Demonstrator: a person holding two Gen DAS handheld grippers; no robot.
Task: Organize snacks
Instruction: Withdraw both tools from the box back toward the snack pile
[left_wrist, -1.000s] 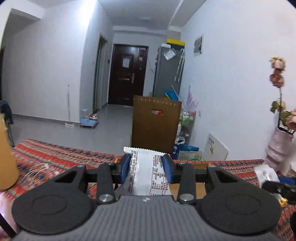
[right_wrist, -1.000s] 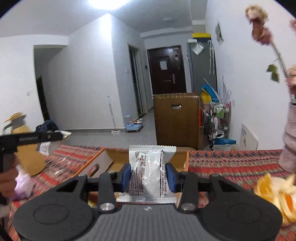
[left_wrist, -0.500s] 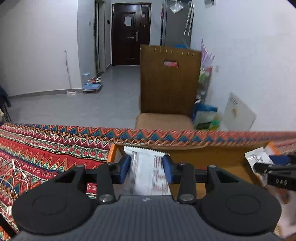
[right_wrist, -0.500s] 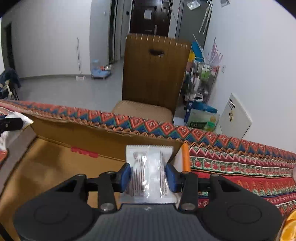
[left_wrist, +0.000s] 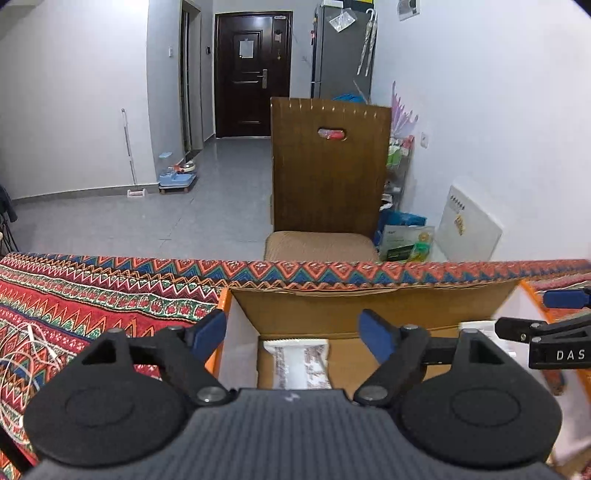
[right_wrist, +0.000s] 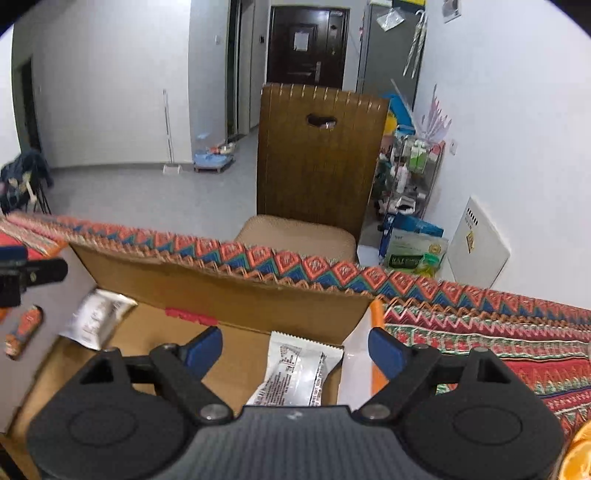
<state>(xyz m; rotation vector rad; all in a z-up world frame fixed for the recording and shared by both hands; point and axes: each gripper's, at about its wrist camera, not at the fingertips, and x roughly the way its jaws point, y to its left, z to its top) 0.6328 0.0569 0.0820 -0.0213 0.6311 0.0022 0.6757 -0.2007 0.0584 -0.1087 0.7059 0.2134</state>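
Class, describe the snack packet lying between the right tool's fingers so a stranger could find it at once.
Start at the open brown cardboard box on the zigzag-patterned red tablecloth. In its right corner lies a white foil snack packet with dark print. Unlike the other white packet by the left wall, it sits beside the box's orange edge.

Black ribbed housings are seen on the left gripper (left_wrist: 293, 330) and right gripper (right_wrist: 295, 345), each fitted with round discs, silver screws, blue fingertip pads (left_wrist: 210, 329); "DAS" lettering is seen.

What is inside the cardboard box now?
Two white snack packets lie in the cardboard box: one under the opening right gripper, one at the far left corner. The gripper bodies cover the box's near part.
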